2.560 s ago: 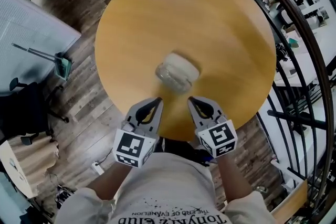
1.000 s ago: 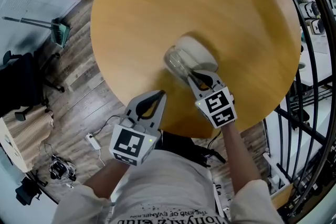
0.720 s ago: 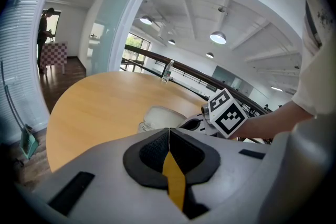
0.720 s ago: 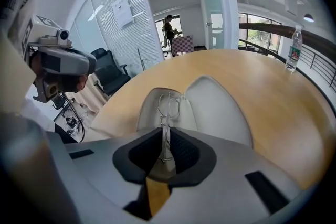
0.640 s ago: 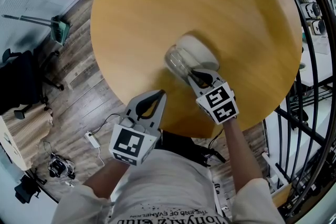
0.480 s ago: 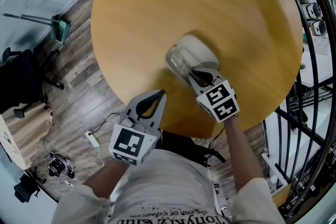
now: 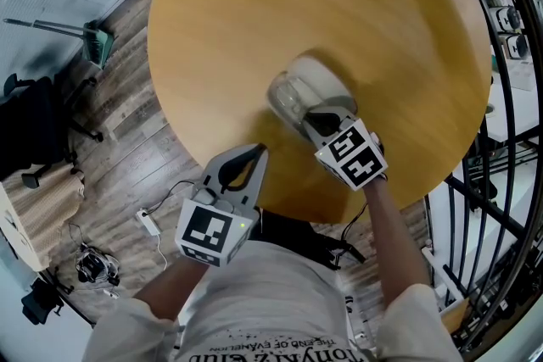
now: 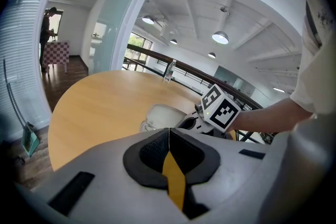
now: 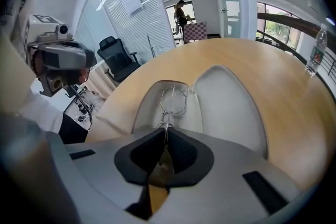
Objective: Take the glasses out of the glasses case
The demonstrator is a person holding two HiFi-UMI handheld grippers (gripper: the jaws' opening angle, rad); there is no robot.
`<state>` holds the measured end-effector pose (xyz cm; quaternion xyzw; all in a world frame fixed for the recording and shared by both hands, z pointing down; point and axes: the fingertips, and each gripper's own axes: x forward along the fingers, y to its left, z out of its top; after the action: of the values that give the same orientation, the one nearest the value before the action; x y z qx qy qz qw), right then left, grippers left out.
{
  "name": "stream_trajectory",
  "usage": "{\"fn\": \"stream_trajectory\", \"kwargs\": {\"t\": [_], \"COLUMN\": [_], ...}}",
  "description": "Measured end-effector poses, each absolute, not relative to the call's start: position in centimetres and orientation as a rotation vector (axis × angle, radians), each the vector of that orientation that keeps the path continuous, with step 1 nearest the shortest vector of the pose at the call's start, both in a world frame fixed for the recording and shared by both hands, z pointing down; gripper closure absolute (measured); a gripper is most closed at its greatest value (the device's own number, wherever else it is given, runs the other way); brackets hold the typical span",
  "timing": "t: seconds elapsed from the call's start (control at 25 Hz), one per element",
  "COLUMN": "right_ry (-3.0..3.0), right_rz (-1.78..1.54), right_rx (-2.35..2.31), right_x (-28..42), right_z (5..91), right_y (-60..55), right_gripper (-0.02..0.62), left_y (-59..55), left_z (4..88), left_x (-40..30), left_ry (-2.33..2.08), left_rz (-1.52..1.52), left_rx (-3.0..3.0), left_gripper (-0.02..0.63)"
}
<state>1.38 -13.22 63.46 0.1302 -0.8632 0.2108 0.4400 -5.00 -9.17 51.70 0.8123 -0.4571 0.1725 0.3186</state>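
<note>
Glasses (image 9: 174, 100) lie in open case (image 9: 231, 107), pinched by right claw (image 9: 164, 132).

One glasses case (image 7: 310, 84), one glasses (image 9: 174, 100)

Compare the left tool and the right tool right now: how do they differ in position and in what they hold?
The right tool is shut on the thin wire glasses in the open glasses case; the left tool is shut on nothing. The right tool reaches over the table to the case; the left tool hovers at the table's near edge, apart from the case. Both have their jaws together.
</note>
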Motion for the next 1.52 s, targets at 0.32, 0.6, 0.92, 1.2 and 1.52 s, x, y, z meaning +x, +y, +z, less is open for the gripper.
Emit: {"fn": "stream_trajectory", "kwargs": {"t": [0.32, 0.6, 0.92, 1.2, 1.52], "right_ry": [-2.144, -2.145, -2.160, -2.189, -2.234], "right_rz": [0.530, 0.510, 0.512, 0.498, 0.477], "right_rx": [0.325, 0.318, 0.335, 0.377, 0.441], "right_x": [1.3, 1.3, 1.6, 2.1, 2.0], "right_z": [63.3, 62.9, 61.4, 59.4, 55.5], "right_y": [-13.4, -13.6, -13.7, -13.6, -13.2], "right_gripper": [0.562, 0.563, 0.562, 0.562, 0.561], "left_y": [-8.9, -9.0, -9.3, -9.0, -8.9], "left_z": [51.9, 51.7, 50.4, 48.8, 46.0], "left_x": [-5.1, -5.2, -4.9, -4.4, -5.2], "left_ry": [-1.205, -1.210, -1.215, -1.225, -1.262], "left_rz": [0.451, 0.450, 0.441, 0.435, 0.419], "left_rx": [2.127, 2.134, 2.157, 2.197, 2.263], "left_gripper": [0.581, 0.581, 0.581, 0.581, 0.581]}}
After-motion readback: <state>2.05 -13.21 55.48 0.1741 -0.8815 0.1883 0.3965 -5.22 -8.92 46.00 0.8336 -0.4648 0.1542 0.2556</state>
